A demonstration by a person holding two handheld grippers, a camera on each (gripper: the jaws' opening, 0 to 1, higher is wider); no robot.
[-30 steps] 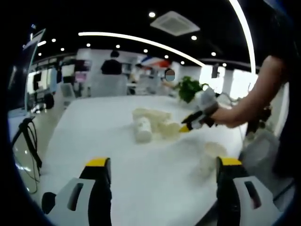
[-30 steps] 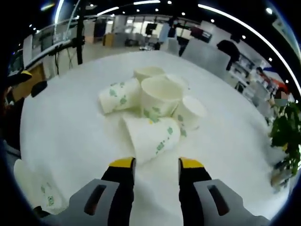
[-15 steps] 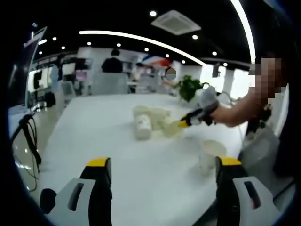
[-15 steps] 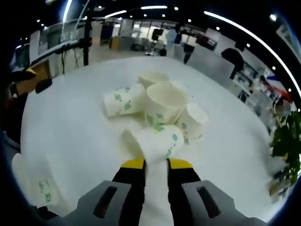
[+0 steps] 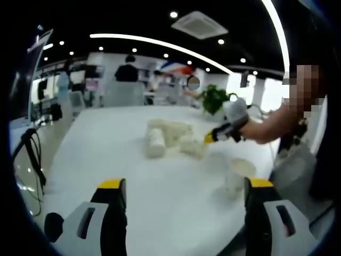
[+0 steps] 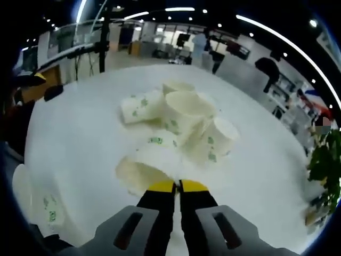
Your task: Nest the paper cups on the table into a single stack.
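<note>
Paper cups are light, thin-walled and easy to crush or send skidding on the smooth white tabletop (image 6: pixel 74 133), so best hold is a gentle pinch on the rim or upper wall, not a squeeze across the body. Right tongs (image 6: pixel 176 186) have the yellow tips nearly together, clamped on the wall at the rim of a tipped paper cup (image 6: pixel 146 165) lying on its side, mouth facing the camera; looks like one wall thickness between the tips, though the fisheye makes that hard to confirm. Just behind it sits the cluster of cups (image 6: pixel 184 114), some upright, some lying down, touching each other mid-tabletop. A lone upright cup (image 6: pixel 40 205) stands near the table edge, well apart from the cluster. Left tongs (image 5: pixel 181 186) are spread wide, holding nothing, hovering over the tabletop with the cluster ahead and the lone cup just beside its right tip.
</note>
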